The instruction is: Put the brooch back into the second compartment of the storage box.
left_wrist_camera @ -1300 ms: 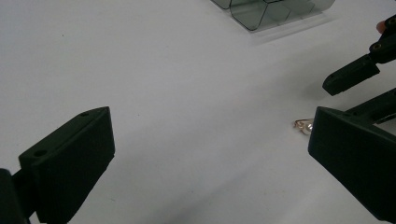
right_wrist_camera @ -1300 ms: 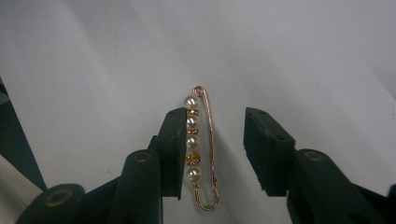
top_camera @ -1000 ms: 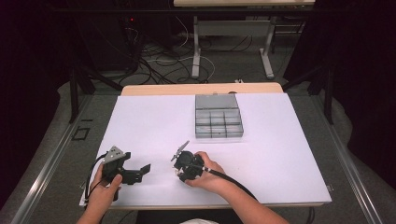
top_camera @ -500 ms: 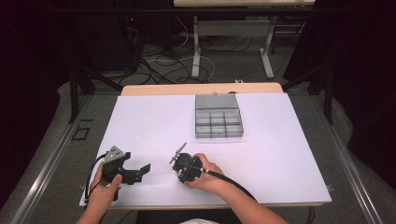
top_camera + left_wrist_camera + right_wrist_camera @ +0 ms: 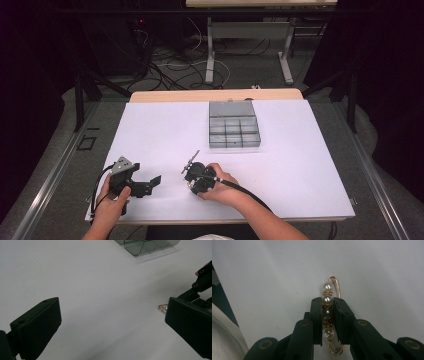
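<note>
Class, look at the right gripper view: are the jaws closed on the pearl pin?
Yes: the right gripper has both jaws pressed against the beads of the pearl pin, whose ends stick out beyond them.

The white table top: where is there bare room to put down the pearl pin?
The white table top is bare left of the grey compartment box, right of it, and between it and the right gripper. The near edge is crowded: the left gripper and the right one, shut on the pearl pin.

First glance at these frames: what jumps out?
The gold pearl pin, clamped between the right gripper jaws, which have just been closing on it near the table's front edge. Behind it, the grey compartment box sits mid-table. The left gripper rests open at front left.
</note>
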